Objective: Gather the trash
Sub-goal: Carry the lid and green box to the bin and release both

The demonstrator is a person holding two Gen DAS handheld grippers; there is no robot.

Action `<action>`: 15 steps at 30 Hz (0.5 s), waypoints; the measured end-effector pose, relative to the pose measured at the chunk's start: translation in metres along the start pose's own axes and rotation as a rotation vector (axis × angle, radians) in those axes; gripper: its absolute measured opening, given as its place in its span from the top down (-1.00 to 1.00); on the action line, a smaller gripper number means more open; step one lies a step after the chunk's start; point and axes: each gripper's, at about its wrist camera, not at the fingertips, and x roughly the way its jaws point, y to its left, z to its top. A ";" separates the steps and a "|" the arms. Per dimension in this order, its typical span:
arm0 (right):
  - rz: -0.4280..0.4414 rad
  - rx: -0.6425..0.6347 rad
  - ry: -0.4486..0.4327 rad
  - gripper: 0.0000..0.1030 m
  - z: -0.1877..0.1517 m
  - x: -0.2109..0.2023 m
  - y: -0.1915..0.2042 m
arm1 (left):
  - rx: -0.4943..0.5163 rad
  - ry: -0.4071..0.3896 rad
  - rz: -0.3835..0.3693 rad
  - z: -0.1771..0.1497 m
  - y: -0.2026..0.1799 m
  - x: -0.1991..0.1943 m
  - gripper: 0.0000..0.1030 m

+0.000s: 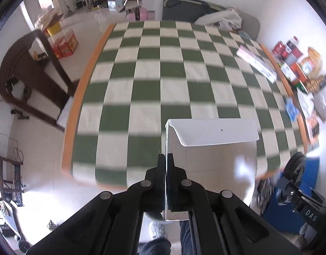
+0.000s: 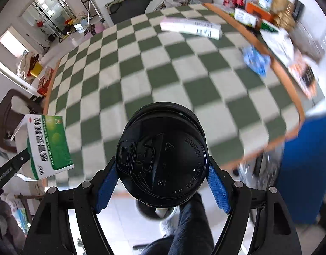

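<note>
Checkered cloth (image 2: 163,63) mostly open; long box (image 2: 190,28), blue wrapper (image 2: 255,60) obstruct right edge.

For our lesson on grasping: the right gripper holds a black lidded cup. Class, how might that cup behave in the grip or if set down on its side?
The black lidded cup has a round body, so on its side it would probably roll. Its lid looks like thin plastic and may flex or pop off under a hard squeeze. The right gripper holds it by two narrow pads, so its smooth surface might let it slip or twist.

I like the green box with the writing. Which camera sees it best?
The right wrist view: the green medicine box shows its printed green face, held by the left gripper. The left wrist view shows only the box's plain white flap and inside, pinched in the left gripper.
</note>
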 end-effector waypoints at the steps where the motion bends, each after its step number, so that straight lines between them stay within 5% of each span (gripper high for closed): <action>1: 0.005 0.002 0.009 -0.55 -0.021 -0.004 0.001 | 0.003 0.015 -0.001 -0.013 0.003 0.000 1.00; 8: 0.027 0.009 0.138 -0.55 -0.136 0.016 -0.007 | -0.010 0.182 0.009 -0.107 0.027 0.048 1.00; 15: 0.020 0.020 0.322 -0.55 -0.219 0.124 -0.030 | -0.069 0.351 0.015 -0.177 0.043 0.170 1.00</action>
